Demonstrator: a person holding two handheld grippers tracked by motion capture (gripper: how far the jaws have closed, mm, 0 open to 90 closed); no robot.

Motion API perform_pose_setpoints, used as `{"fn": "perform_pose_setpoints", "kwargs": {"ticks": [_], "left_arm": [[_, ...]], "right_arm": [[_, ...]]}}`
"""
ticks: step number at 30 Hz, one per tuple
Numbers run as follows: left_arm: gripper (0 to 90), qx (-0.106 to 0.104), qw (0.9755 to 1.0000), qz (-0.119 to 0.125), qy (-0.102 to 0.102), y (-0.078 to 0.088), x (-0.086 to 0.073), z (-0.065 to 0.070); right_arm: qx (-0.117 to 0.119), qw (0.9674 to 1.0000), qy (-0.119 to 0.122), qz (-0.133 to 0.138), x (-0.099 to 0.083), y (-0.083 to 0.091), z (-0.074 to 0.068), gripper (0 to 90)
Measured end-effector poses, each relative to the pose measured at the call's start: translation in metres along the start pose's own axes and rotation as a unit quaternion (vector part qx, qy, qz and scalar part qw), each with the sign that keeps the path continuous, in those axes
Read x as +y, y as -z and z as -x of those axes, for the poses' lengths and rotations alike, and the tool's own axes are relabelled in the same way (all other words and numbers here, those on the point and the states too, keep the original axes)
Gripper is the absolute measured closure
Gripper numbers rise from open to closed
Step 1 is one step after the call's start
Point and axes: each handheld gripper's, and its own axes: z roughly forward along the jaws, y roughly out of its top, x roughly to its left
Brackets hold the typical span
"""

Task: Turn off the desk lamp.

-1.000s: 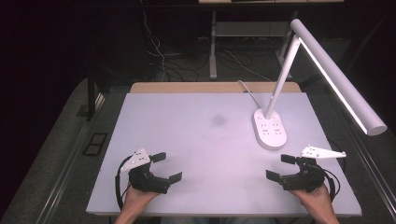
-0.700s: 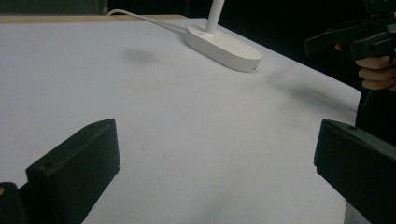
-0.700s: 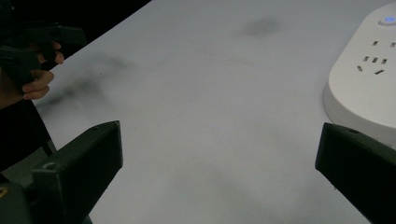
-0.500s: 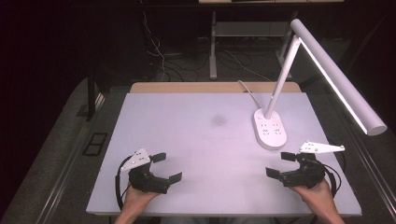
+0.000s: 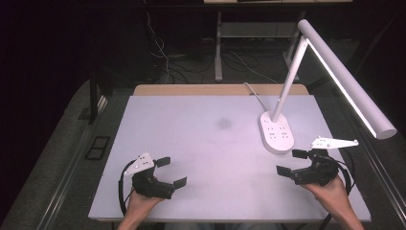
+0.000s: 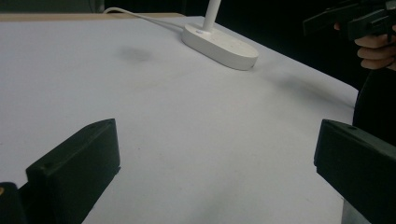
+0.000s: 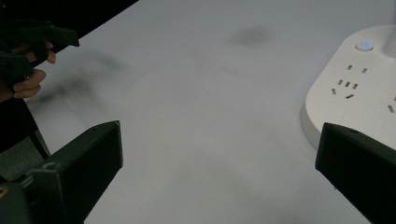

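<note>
no readable writing or brand on the lamp base (image 5: 276,132); its socket slots and a lit blue button show in the right gripper view, partly cut off. left gripper (image 5: 171,171): jaws apart, empty. right gripper (image 5: 290,161): jaws apart, empty, just beside the base on the table (image 5: 201,143).

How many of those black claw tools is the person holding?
2. The left gripper is at the table's near left, the right gripper at its near right beside the lamp base. Both open, empty.
</note>
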Motion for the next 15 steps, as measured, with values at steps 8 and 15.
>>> {"fn": "perform_pose_setpoints", "kwargs": {"ticks": [8,15], "left_arm": [[0.0,0.000,1.0000,-0.001,0.001,0.000,0.000,0.000],[0.0,-0.001,1.0000,-0.001,0.001,0.000,0.000,-0.001]], "right_arm": [[-0.006,1.0000,0.007,-0.004,0.011,0.001,0.004,0.7],[-0.011,0.9999,0.005,-0.006,0.023,0.002,0.010,0.7]]}}
